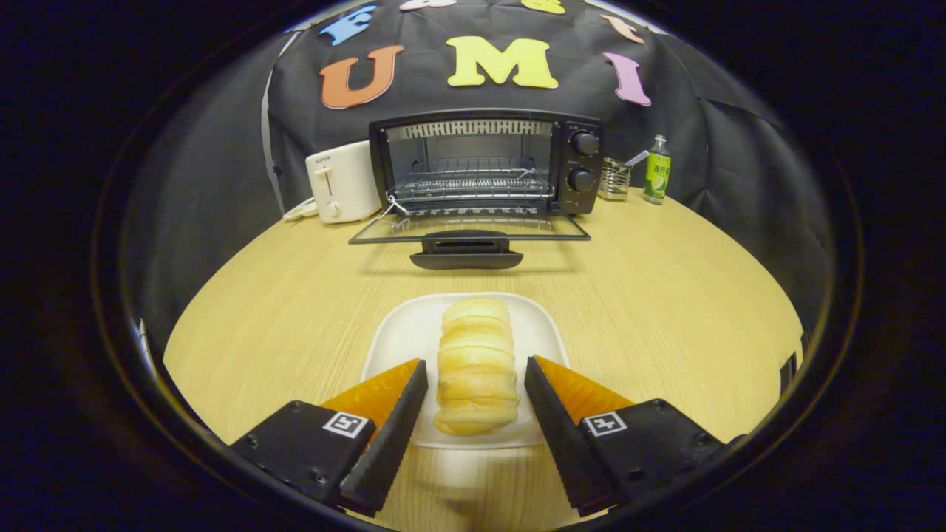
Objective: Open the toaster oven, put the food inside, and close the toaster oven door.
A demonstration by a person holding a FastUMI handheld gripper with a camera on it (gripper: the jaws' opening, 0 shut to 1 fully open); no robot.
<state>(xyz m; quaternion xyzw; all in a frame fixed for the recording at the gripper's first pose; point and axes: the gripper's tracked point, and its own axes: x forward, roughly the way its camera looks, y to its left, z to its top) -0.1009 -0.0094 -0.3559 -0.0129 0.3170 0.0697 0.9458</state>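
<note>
A pale, ridged bread roll (477,362) lies lengthwise on a white plate (403,332) on the wooden table. My gripper (477,366) is open, one finger on each side of the roll's near half, with a small gap to the bread on both sides. Beyond the plate stands the black toaster oven (488,159). Its glass door (469,229) is folded down flat, handle toward me, and the wire rack (473,185) inside is bare.
A white pop-up toaster (342,181) stands left of the oven. Right of the oven are a wire cup (615,179) and a green-labelled bottle (656,170). The round wooden table (665,295) has free surface on both sides of the plate.
</note>
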